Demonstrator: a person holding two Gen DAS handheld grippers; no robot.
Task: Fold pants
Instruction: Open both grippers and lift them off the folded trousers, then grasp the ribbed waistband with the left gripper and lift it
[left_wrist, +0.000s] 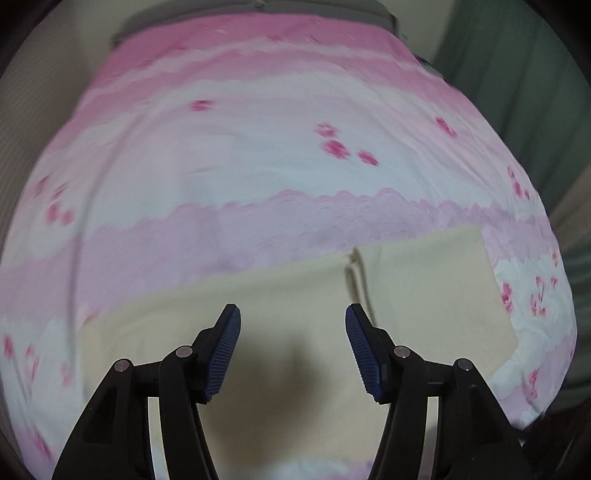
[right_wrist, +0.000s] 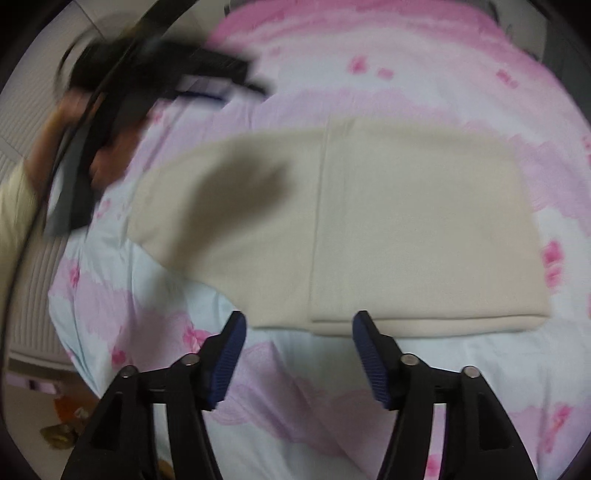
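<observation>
No words, labels, brand marks or numbers could be read in either view. The pink and white bedsheet (left_wrist: 280, 122) carried only a printed flower pattern, and the cream pants (right_wrist: 406, 229) lying on it were plain, with no tag or print showing.

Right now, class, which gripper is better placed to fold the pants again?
Left, probably. The left gripper hangs open directly over the pants; the right gripper is open but short of their near edge.
</observation>
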